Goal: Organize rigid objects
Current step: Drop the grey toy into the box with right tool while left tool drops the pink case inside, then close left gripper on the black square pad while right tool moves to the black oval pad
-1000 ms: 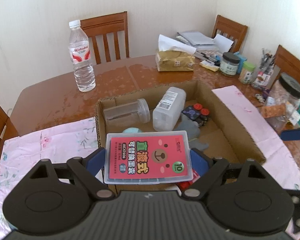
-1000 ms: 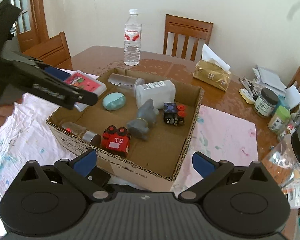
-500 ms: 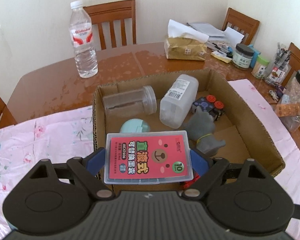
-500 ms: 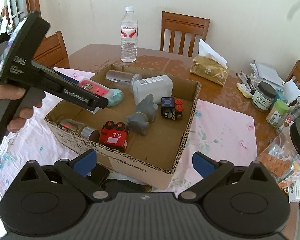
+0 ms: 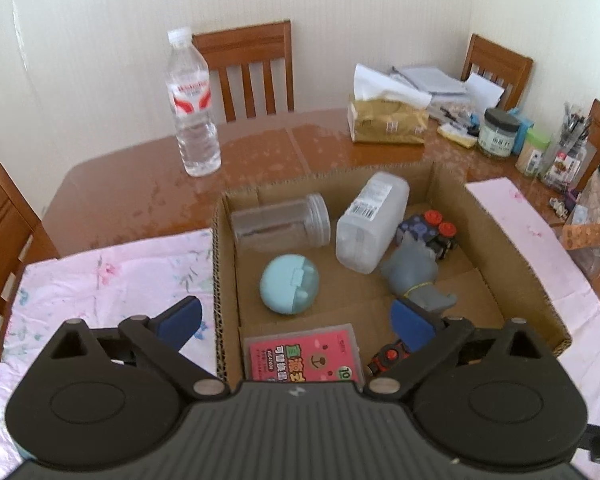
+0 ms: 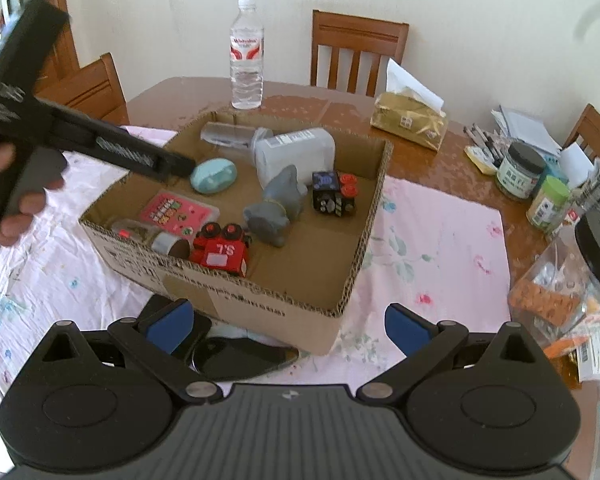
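In the cardboard box [image 5: 512, 248] on the desk [image 5: 140, 200], the pink pen case [image 5: 304, 354] lies flat at the 6 o'clock corner in the left wrist view, its lower edge cut off by the tool body. The left gripper [image 5: 296, 316] hangs above it with its jaws opening, spread wide, the pads clear of the case. At 12 o'clock from the case sits a teal egg-shaped case [image 5: 290, 284]; farther back lie a clear jar [image 5: 280, 226] and a white bottle [image 5: 372, 228] on their sides. A grey toy [image 5: 414, 276] partly hides a dark cube toy [image 5: 428, 230]. A red toy train [image 6: 220, 250] shows fully only in the right wrist view. The right gripper [image 6: 288, 324] has wide, empty jaws; a black object [image 6: 236, 354] beneath is hard to identify.
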The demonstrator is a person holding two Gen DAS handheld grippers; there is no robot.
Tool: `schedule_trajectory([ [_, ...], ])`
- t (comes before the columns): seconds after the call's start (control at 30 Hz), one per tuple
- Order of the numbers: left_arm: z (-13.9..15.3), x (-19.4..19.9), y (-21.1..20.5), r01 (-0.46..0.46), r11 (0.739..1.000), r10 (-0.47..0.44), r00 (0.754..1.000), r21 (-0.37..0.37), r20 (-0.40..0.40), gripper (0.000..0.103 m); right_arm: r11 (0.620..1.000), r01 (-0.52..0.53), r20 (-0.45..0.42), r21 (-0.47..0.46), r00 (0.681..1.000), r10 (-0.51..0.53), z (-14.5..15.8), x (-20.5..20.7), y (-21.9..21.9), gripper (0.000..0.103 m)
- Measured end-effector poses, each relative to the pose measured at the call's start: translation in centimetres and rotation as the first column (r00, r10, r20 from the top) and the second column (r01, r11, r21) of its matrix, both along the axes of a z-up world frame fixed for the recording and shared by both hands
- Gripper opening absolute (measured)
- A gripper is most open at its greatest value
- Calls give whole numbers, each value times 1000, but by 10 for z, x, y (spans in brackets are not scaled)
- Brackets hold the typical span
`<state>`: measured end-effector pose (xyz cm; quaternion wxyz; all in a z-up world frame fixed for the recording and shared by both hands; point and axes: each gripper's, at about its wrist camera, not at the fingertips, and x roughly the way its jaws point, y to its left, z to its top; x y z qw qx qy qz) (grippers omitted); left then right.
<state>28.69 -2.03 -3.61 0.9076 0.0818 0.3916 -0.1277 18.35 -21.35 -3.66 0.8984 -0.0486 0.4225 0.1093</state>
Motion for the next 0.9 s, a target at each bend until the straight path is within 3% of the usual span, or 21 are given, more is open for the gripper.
schedule_trajectory([
  [0.37, 11, -45, 27, -43, 999, 43, 999, -28, 27, 102, 1000, -8, -74, 25, 997, 10, -38, -5, 6, 103],
  [0.63, -10, -78, 45, -105, 994, 105, 994, -19, -7, 102, 998, -61, -119, 0, 991, 61, -74, -6, 23, 103],
  [0.9, -33, -97, 51, -159, 987, 155, 984, -37, -82, 102, 997, -60, -103, -45, 993, 55, -92, 0, 31, 103],
])
